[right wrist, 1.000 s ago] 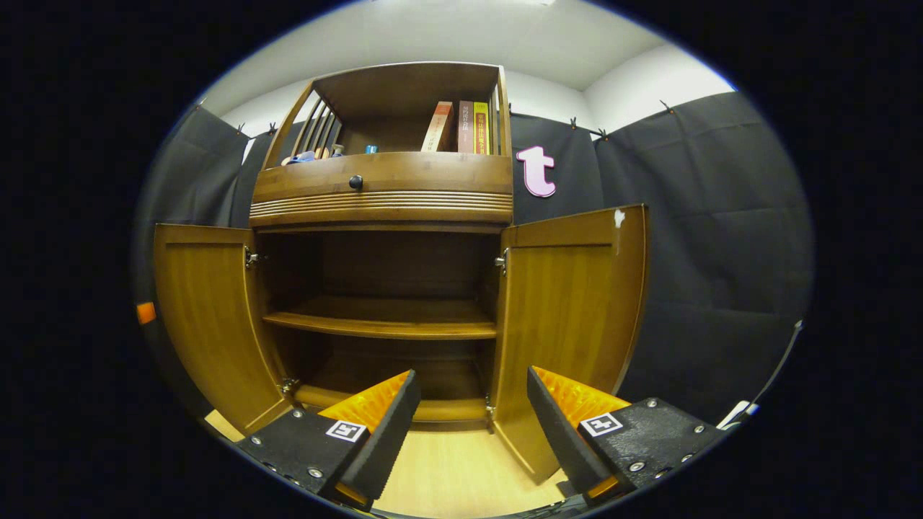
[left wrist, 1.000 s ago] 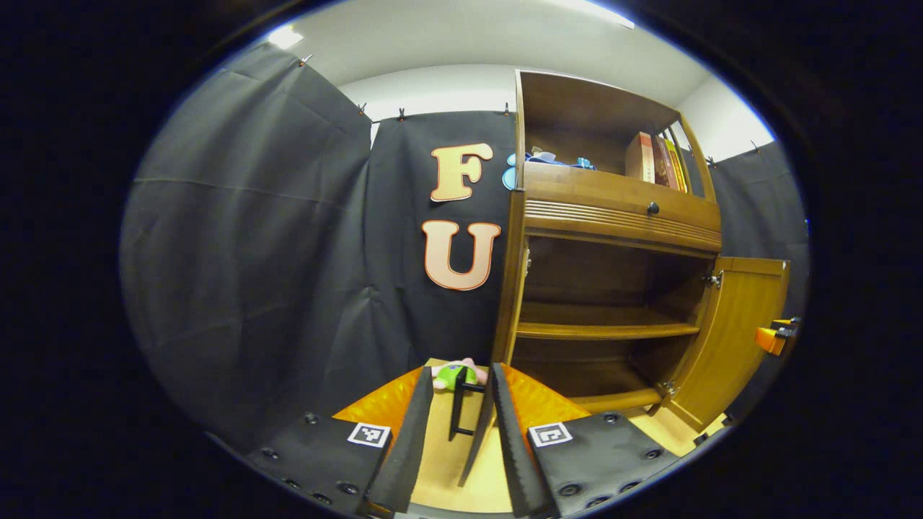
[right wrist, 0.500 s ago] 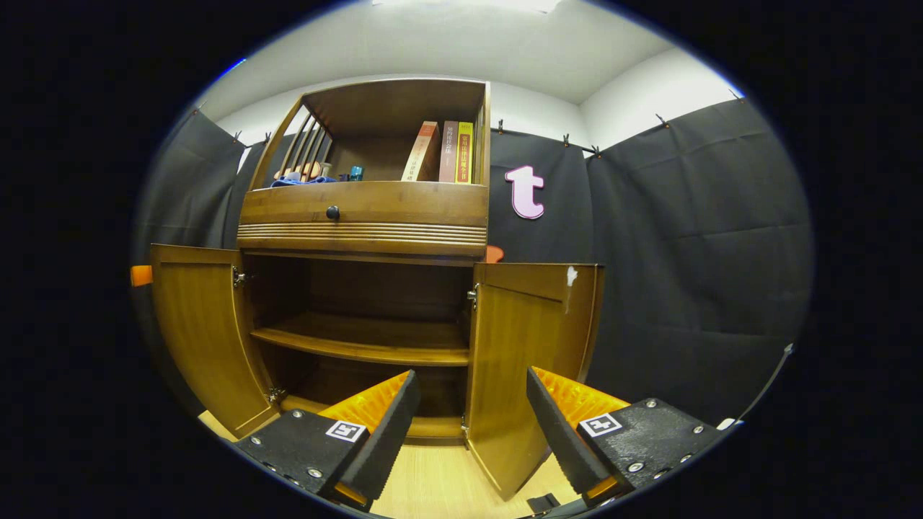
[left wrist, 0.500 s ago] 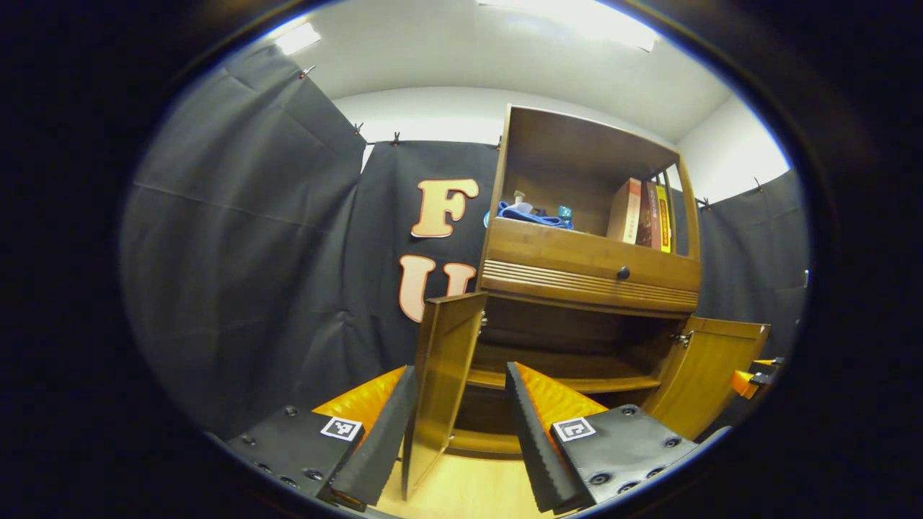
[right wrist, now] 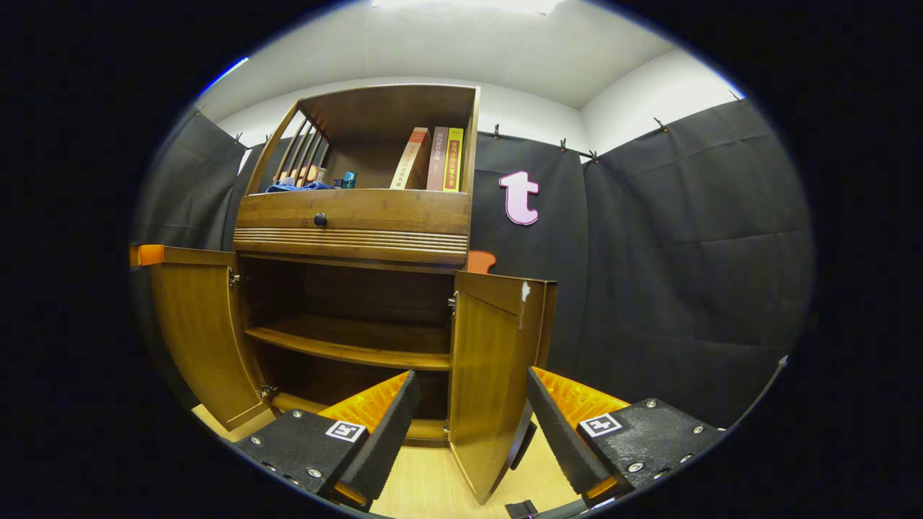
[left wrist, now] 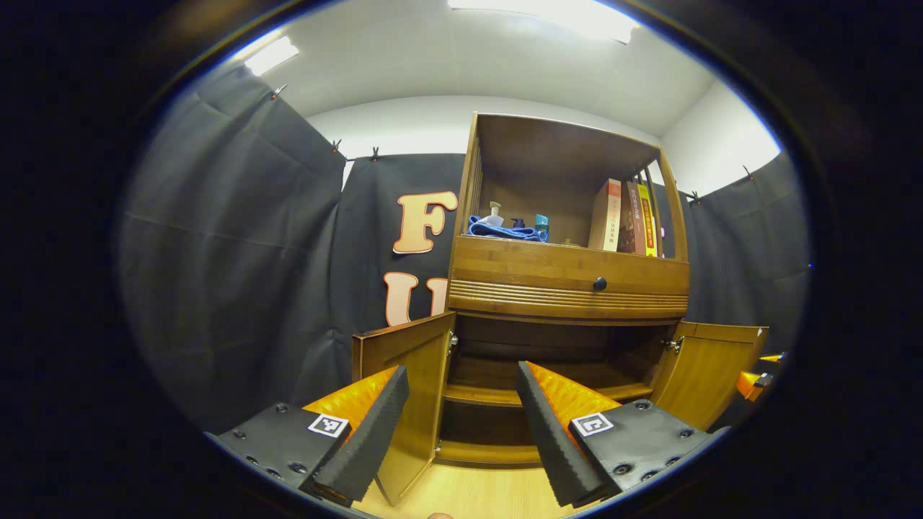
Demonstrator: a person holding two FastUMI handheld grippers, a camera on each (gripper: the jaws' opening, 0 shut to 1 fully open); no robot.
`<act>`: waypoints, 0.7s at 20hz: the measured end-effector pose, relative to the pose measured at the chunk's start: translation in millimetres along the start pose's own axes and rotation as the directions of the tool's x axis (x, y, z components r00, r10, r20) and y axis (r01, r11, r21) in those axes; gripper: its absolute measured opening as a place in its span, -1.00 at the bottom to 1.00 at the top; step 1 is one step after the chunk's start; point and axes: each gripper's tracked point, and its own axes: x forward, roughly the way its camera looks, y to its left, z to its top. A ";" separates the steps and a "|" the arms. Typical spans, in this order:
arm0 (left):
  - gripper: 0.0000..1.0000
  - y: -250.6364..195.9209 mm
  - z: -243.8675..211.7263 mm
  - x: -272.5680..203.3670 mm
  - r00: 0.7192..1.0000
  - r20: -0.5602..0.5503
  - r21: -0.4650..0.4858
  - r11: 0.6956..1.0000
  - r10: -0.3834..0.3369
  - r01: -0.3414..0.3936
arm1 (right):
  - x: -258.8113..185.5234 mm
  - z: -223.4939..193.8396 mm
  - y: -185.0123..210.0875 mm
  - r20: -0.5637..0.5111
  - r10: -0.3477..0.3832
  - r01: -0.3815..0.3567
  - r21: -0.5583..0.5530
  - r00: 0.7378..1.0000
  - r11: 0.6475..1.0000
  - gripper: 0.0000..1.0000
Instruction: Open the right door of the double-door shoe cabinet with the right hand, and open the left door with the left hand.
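Observation:
The wooden shoe cabinet (left wrist: 570, 285) stands with both doors swung out. In the left gripper view its left door (left wrist: 404, 375) hangs just beyond my left gripper (left wrist: 454, 440), which is open and holds nothing; the right door (left wrist: 710, 371) angles out at the far right. In the right gripper view the right door (right wrist: 497, 375) is nearly edge-on between the open fingers of my right gripper (right wrist: 469, 440), with its dark handle (right wrist: 523, 443) low behind it. I cannot tell whether a finger touches the door. The left door (right wrist: 198, 331) stands open at the left.
Inside, one shelf (right wrist: 346, 349) crosses the dark compartment. Above it are a drawer with a round knob (left wrist: 599, 284), books (left wrist: 624, 220) and a blue cloth (left wrist: 505, 231). Black cloth walls flank the cabinet. A pale wood floor (left wrist: 461, 497) lies below. The other gripper's orange part (left wrist: 750, 382) peeks past the right door.
My left gripper has drawn back from the left door's handle and turned toward the cabinet front. The right door now looks more edge-on and sits between my right gripper's fingers.

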 end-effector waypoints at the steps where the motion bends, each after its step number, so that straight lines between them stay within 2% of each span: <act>1: 0.90 -5.4 1.6 -1.6 1.000 0.005 0.008 1.000 -0.004 0.004 | -0.4 0.8 -4.1 0.001 0.002 -0.002 0.001 1.000 1.000 0.84; 2: 0.90 -9.3 2.7 -2.0 1.000 0.009 0.012 1.000 -0.005 0.005 | -0.9 1.5 -6.9 0.002 0.005 -0.005 0.002 1.000 1.000 1.00; 11: 0.90 -23.6 -4.7 -2.9 1.000 -0.010 0.033 0.999 0.013 -0.013 | -3.6 -4.1 -14.6 -0.004 0.038 -0.038 -0.014 0.999 0.999 1.00; 12: 0.90 -22.0 -6.2 -5.2 1.000 -0.012 0.040 0.999 0.015 -0.015 | -4.3 -5.6 -12.8 -0.007 0.040 -0.040 -0.017 0.999 0.999 0.85; 14: 0.90 -20.9 -13.8 -6.1 0.999 -0.033 0.038 0.999 0.004 -0.003 | -9.9 -8.7 -8.5 -0.020 0.037 -0.038 -0.021 0.999 0.999 0.85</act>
